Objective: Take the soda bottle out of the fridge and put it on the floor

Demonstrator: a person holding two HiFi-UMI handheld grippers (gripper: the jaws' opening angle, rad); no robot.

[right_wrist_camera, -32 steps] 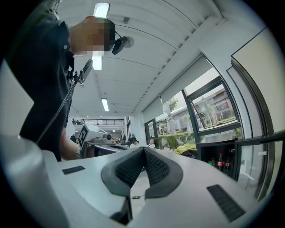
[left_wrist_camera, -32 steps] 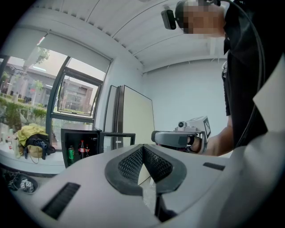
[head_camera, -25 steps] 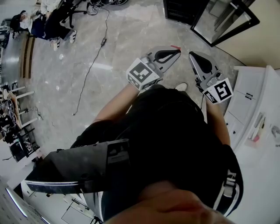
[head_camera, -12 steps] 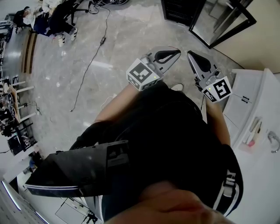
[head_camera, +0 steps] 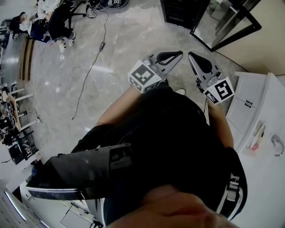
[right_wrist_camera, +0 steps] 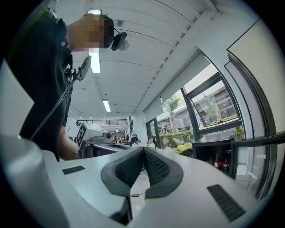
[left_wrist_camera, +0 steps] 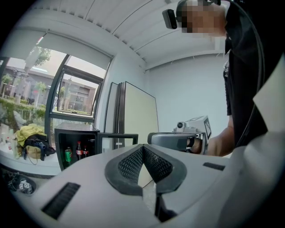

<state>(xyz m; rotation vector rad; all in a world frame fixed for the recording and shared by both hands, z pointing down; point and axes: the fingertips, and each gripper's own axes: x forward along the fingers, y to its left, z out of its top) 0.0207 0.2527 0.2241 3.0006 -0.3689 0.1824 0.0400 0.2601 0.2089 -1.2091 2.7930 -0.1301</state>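
Since the earlier frame: both claws sit a little higher in the head view, edged toward the fridge (head_camera: pixel 177 10); nothing else in the scene has shifted.

Item 1, left gripper (head_camera: pixel 179 53): jaws closed tip to tip, nothing between them (its own view shows the pads meeting with only air beyond).

Item 2, right gripper (head_camera: pixel 191 54): jaws likewise pressed together, empty-handed.

Item 3, fridge: low black cabinet, well ahead of both claw tips, glass door (head_camera: pixel 225 21) swung open on the right gripper's side. Neither claw is clearly the nearer to it.

Item 4, soda bottle (left_wrist_camera: pixel 79 150): inside the fridge, upright, long axis vertical, red label, a green can (left_wrist_camera: pixel 68 155) just beside it toward the fridge's outer wall. From the left gripper it lies forward and off to the left of the jaw line; from the right gripper, bottles (right_wrist_camera: pixel 217 161) show forward and to the right.

Item 5, floor (head_camera: pixel 111 53): pale stone, open in front of the fridge.

View notes: head view shows only the fridge's top and door, no contents; the gripper views alone show the bottles. Judgement: the coming move needs a jaw opened and brought level with the fridge's shelf.
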